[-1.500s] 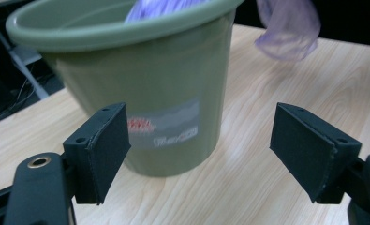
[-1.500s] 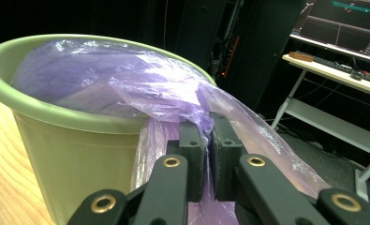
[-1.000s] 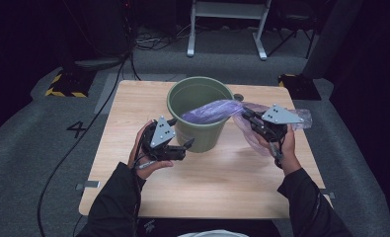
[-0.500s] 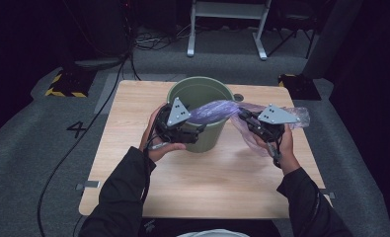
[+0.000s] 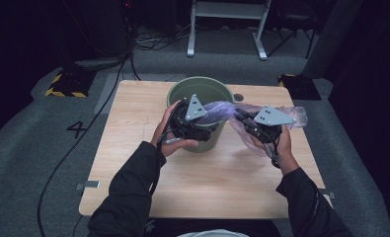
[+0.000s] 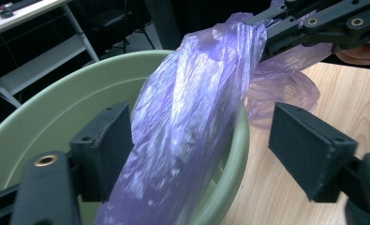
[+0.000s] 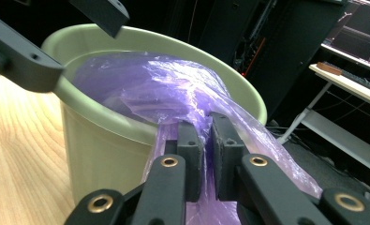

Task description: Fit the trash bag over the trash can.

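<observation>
A pale green bucket (image 5: 202, 81) stands on the wooden table (image 5: 133, 163). A purple plastic bag (image 5: 217, 107) drapes from inside it over the right rim. My right gripper (image 5: 239, 117) is shut on the bag just outside the rim; in the right gripper view its jaws (image 7: 206, 140) pinch the purple film (image 7: 173, 89) beside the bucket (image 7: 93, 154). My left gripper (image 5: 210, 131) is at the bucket's front rim. Its open jaws (image 6: 196, 150) straddle the bag (image 6: 187, 93) and the bucket's rim (image 6: 42, 108); they have just closed a little and do not clamp the bag.
The right gripper's arm (image 6: 314, 23) crosses the top of the left gripper view. On the grey floor lie a black cable (image 5: 59, 163), a yellow-and-black striped block (image 5: 64, 84) and a painted 4 (image 5: 78, 129). A white metal frame (image 5: 227, 24) stands behind the table.
My left gripper has moved up and to the right, from the bucket's front-left side to the rim where the bag hangs. The right gripper has stayed put, still holding the bag.
</observation>
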